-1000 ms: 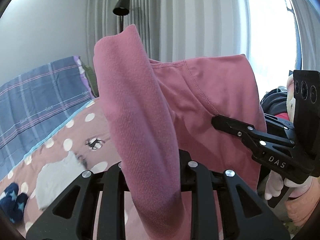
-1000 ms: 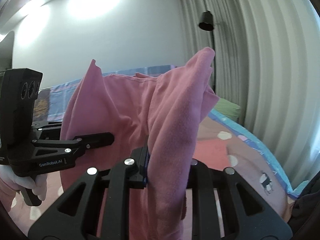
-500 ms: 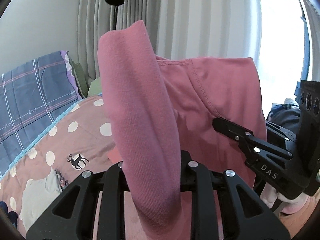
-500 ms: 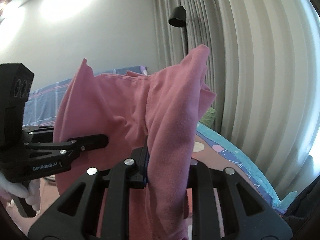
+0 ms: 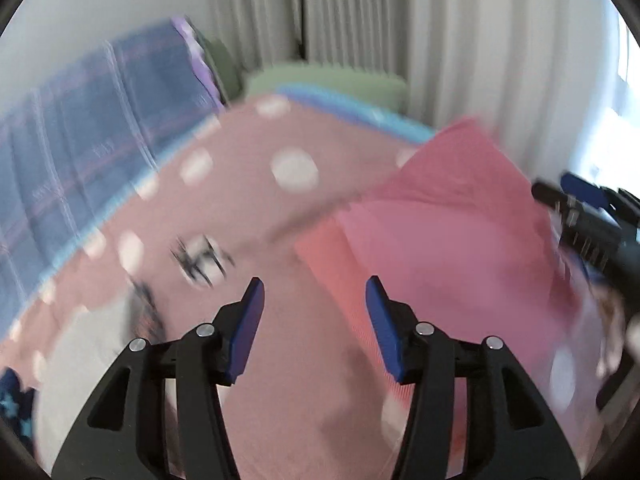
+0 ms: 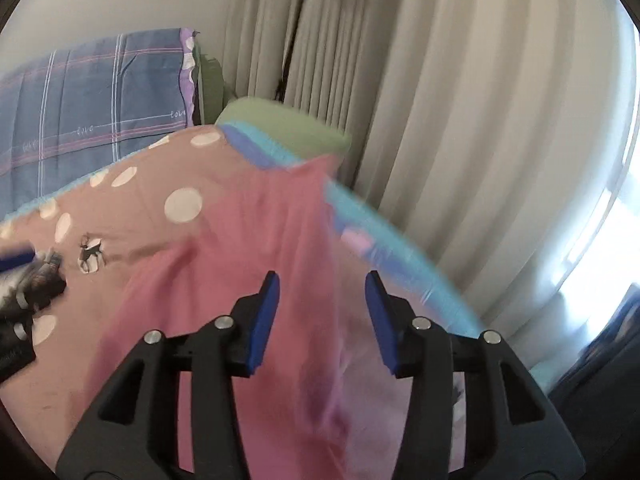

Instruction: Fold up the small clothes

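The pink garment (image 5: pixel 448 216) is loose over the dotted pink bedspread (image 5: pixel 248 152), blurred with motion. It lies ahead and to the right of my left gripper (image 5: pixel 314 294), whose jaws are opening with nothing between the blue pads. In the right wrist view the pink garment (image 6: pixel 260 240) spreads ahead of and beneath my right gripper (image 6: pixel 322 290); its jaws are opening too, and the pads stand clear of the cloth. The right gripper (image 5: pixel 580 216) shows at the right edge of the left wrist view, the left gripper (image 6: pixel 24 276) at the left edge of the right wrist view.
A blue plaid pillow (image 6: pixel 92 104) lies at the head of the bed, with a green cushion (image 6: pixel 280 124) beside it. Pale curtains (image 6: pixel 460 120) hang along the right side. A white garment (image 5: pixel 80 356) and a dark star-print piece (image 5: pixel 14 404) lie on the spread at lower left.
Both grippers were shut on the raised pink garment. Now both have let go, the garment has dropped toward the bed, and both cameras have swung down toward the bedspread.
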`<action>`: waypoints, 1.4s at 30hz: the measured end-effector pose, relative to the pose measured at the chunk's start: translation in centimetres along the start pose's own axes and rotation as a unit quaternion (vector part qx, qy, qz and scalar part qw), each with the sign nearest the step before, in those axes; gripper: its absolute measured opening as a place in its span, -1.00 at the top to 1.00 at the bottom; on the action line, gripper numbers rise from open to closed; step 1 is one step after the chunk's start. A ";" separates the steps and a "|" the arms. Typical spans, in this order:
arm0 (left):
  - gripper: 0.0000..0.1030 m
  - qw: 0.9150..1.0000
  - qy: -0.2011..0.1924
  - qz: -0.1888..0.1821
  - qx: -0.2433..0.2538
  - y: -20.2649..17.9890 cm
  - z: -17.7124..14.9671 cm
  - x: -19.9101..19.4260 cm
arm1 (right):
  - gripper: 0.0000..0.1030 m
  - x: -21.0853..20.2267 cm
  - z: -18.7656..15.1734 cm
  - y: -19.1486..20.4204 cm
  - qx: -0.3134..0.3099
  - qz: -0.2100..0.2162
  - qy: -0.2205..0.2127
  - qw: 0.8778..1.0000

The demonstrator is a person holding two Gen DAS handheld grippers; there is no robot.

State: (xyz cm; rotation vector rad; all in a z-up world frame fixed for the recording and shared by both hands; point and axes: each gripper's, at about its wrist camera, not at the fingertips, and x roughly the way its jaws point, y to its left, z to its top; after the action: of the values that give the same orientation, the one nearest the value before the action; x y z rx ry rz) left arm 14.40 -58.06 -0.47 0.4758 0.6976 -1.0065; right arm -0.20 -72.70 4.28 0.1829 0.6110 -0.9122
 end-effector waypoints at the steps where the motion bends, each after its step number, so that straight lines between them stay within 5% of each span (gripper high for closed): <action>1: -0.03 1.000 0.008 -0.010 0.008 -0.1 -1.4 0.5 | 0.11 0.2 -1.1 -0.9 0.023 0.026 0.005 0.999; 6: -0.04 0.998 0.034 -0.049 -0.003 -0.7 -6.2 1.5 | 0.02 -0.8 -9.3 -3.5 0.100 0.106 0.050 0.988; 12: -0.08 0.997 -0.018 -0.069 -0.010 -0.6 -8.2 -3.1 | -0.08 -6.2 -16.4 -4.1 0.102 0.144 0.061 0.982; 17: -0.45 0.994 -0.072 -0.084 -0.003 -2.0 -9.9 -9.7 | -0.61 -14.6 -19.0 -3.2 0.082 0.138 0.009 0.987; 20: -0.79 0.992 -0.110 -0.062 0.011 -3.4 -12.0 -14.8 | -0.86 -19.3 -20.3 -3.3 0.107 0.145 -0.022 0.983; 25: -0.97 0.989 -0.148 -0.029 0.007 -4.6 -15.5 -20.7 | -0.95 -24.0 -21.4 -1.9 0.086 0.138 -0.029 0.986; 37: -0.97 0.980 -0.170 0.100 0.002 -6.3 -21.6 -31.0 | -0.96 -33.0 -22.1 -0.3 0.081 0.145 -0.051 0.985; 42: -0.97 0.981 -0.163 0.099 -0.036 -5.5 -23.8 -33.4 | -0.96 -35.5 -22.0 0.4 0.078 0.143 -0.036 0.986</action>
State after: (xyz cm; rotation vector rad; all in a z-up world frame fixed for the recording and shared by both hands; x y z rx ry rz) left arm -9.54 -25.11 6.92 0.3006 0.3836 -0.8420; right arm -25.28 -39.43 6.41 0.3676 0.4320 -0.6856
